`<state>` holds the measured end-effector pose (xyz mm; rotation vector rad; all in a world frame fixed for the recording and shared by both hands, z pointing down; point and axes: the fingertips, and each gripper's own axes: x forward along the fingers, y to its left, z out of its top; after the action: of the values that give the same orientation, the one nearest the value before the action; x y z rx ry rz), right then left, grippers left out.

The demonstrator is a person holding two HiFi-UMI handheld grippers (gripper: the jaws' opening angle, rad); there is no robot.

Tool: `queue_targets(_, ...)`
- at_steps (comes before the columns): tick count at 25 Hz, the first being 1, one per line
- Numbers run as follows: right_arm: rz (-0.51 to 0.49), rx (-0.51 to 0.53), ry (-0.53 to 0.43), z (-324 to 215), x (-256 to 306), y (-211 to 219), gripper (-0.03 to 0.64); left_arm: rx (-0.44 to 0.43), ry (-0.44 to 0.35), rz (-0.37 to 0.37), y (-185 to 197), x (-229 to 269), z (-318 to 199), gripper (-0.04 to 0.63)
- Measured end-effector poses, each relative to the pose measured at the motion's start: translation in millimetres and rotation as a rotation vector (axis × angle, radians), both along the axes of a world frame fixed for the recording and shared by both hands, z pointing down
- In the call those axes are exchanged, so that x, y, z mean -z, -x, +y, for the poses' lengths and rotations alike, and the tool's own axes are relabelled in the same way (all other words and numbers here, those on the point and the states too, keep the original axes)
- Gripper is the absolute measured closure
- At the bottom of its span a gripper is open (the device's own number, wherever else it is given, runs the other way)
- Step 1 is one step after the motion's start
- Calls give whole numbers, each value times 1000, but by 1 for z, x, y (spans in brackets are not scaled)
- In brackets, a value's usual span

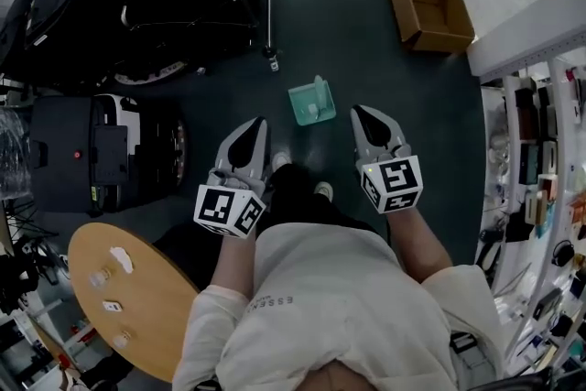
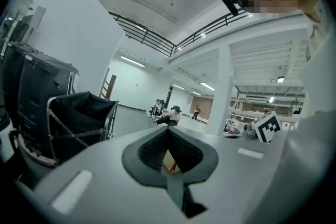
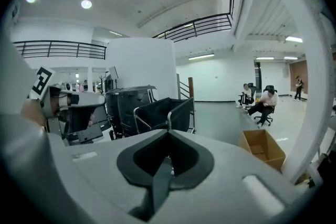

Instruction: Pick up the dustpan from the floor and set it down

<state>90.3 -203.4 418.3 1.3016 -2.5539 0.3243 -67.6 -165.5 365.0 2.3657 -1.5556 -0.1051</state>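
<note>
Dustpan (image 1: 309, 103) sits on the floor, touched by neither tool; judged either already set down or not yet taken. Left gripper (image 1: 260, 125) and right gripper (image 1: 363, 114) are held on the person's side of the dustpan, one at each flank, jaws closed together on nothing (both gripper views show only open room beyond), so neither is working. Box (image 1: 428, 3) lies beyond the dustpan, to its right.

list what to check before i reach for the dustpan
1. Dustpan lying on the floor, in the head view: ok.
2. Left hand-held gripper empty: ok.
3. Right hand-held gripper empty: ok.
4. Jaws open for a grasp: not ok, both are shut.
5. Cardboard box apart from the dustpan: ok.
6. Dustpan empty: cannot tell.
</note>
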Motion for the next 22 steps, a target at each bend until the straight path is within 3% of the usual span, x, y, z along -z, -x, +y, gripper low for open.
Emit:
queue_targets(6, -20, -24, -1, 65, 2, -25, 624, -20, 40, -19, -25, -20, 69, 580)
queue_targets(11, -52, -51, 37, 129, -1, -42, 624, -27, 14, 16, -36, -13, 124, 580)
queue_targets(22, -25, -59, -18, 312, 8, -64, 625, 17, -25, 1, -51, -6, 318, 580)
